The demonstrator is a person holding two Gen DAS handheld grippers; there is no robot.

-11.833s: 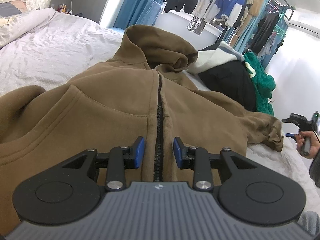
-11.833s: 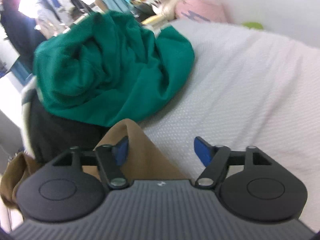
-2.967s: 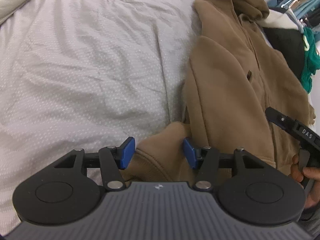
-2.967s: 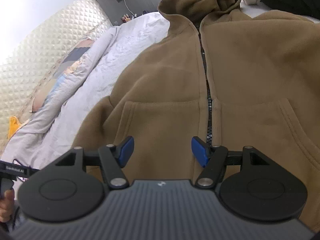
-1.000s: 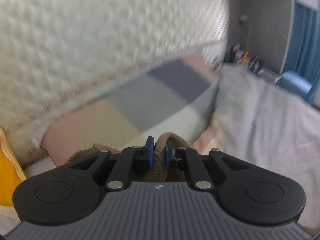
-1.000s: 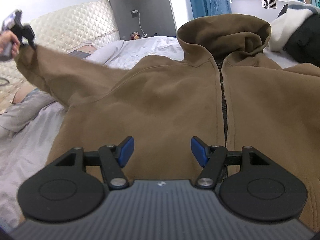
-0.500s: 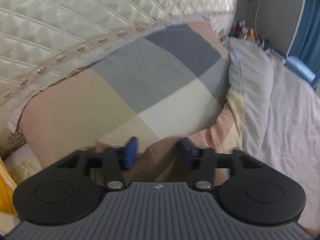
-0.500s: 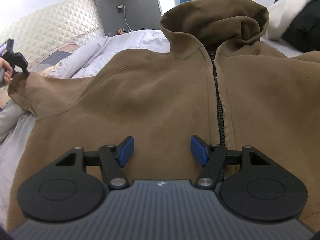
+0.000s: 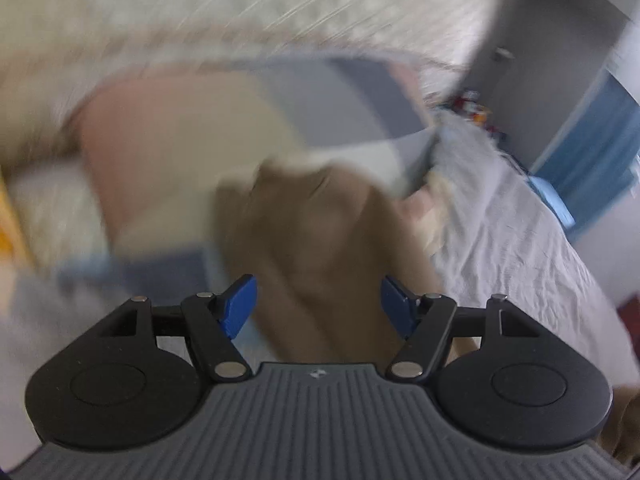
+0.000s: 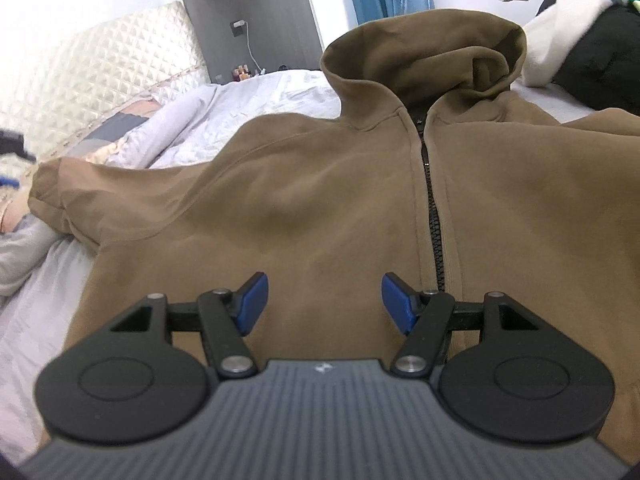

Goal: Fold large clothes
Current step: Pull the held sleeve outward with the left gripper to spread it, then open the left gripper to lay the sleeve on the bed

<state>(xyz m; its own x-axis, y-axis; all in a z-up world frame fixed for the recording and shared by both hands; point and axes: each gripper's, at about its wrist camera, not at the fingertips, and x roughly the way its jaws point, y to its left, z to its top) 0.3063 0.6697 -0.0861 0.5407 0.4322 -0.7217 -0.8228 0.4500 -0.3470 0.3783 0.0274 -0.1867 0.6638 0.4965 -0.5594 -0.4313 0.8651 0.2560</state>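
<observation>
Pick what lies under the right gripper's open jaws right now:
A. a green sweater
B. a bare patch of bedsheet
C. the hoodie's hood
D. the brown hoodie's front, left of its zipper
D: the right gripper hangs open over the front of the hoodie, with the zipper just right of its right-hand finger.

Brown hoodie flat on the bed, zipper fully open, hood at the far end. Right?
Not quite: the zipper is closed. The right wrist view shows it running shut up the brown hoodie to the hood. The rest holds: it lies flat on the bed.
</observation>
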